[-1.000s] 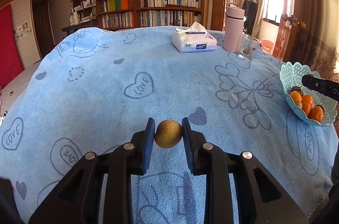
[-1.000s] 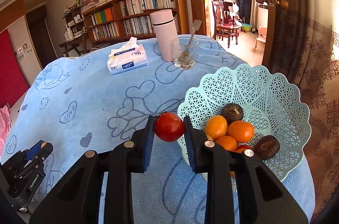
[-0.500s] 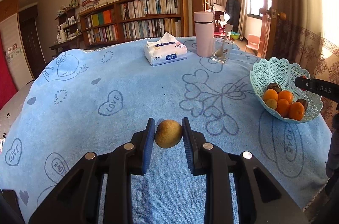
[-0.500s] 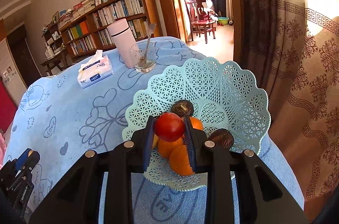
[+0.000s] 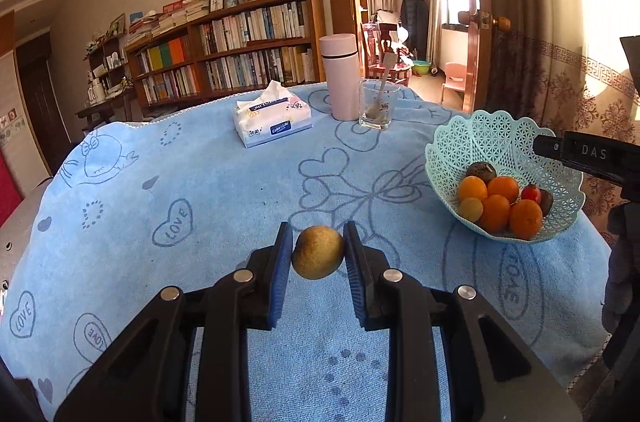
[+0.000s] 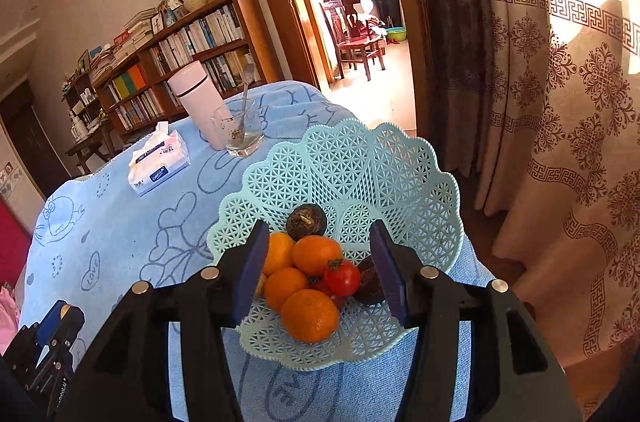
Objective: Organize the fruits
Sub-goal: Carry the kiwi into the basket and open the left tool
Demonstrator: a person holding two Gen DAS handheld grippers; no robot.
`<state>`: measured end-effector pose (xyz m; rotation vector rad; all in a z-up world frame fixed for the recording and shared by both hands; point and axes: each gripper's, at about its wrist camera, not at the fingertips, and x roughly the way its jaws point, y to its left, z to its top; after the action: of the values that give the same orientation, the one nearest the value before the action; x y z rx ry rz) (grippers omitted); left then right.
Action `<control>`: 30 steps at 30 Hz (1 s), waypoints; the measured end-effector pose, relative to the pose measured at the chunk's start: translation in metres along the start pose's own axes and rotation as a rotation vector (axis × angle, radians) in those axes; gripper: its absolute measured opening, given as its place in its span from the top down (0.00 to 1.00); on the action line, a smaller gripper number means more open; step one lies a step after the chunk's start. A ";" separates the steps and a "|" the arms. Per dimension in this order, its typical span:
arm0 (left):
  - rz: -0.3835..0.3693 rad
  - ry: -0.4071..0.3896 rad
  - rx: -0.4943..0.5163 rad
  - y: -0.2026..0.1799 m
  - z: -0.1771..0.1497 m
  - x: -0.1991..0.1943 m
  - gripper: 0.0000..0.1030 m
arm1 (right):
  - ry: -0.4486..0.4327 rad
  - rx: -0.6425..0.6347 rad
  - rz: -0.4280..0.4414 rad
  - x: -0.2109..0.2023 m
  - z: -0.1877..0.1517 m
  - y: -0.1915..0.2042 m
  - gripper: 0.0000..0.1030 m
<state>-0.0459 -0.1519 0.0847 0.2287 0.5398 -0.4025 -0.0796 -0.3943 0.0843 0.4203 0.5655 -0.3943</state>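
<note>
My left gripper [image 5: 318,254] is shut on a brownish-yellow round fruit [image 5: 318,252], held just above the blue tablecloth. The mint lattice fruit basket [image 5: 496,138] sits to its right with several oranges [image 5: 496,212] in it. My right gripper [image 6: 318,262] is open above the basket [image 6: 360,174]. A red tomato [image 6: 342,277] lies in the basket between the jaws, among oranges [image 6: 310,315] and dark brown fruits [image 6: 306,220]. The right gripper's body shows at the right edge of the left wrist view [image 5: 592,156].
A tissue pack [image 5: 272,122], a pink thermos [image 5: 340,76] and a glass with a spoon [image 5: 376,104] stand at the table's far side. The table edge runs just right of the basket, with a curtain [image 6: 560,102] and doorway beyond. A bookshelf [image 5: 224,58] lines the back wall.
My right gripper opened and let the tomato drop into the basket. My left gripper turned right toward the basket, still holding its fruit.
</note>
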 end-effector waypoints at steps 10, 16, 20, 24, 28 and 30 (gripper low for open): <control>-0.035 -0.015 0.051 -0.027 0.010 0.003 0.74 | -0.030 0.050 -0.021 -0.007 0.010 -0.015 0.46; -0.054 -0.023 0.079 -0.042 0.019 0.009 0.74 | -0.057 0.029 -0.060 -0.010 0.011 -0.016 0.39; -0.097 -0.008 0.082 -0.054 0.029 0.018 0.74 | -0.094 -0.015 -0.127 -0.012 0.011 -0.014 0.35; -0.144 0.015 0.083 -0.066 0.039 0.031 0.74 | -0.128 -0.063 -0.196 -0.015 0.011 -0.011 0.35; -0.191 0.042 0.083 -0.080 0.047 0.045 0.74 | -0.139 -0.081 -0.238 -0.015 0.014 -0.014 0.34; -0.210 0.049 0.086 -0.086 0.051 0.050 0.74 | -0.137 -0.075 -0.248 -0.014 0.015 -0.017 0.34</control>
<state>-0.0209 -0.2610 0.0916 0.2663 0.5978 -0.6261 -0.0923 -0.4119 0.0993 0.2493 0.4986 -0.6329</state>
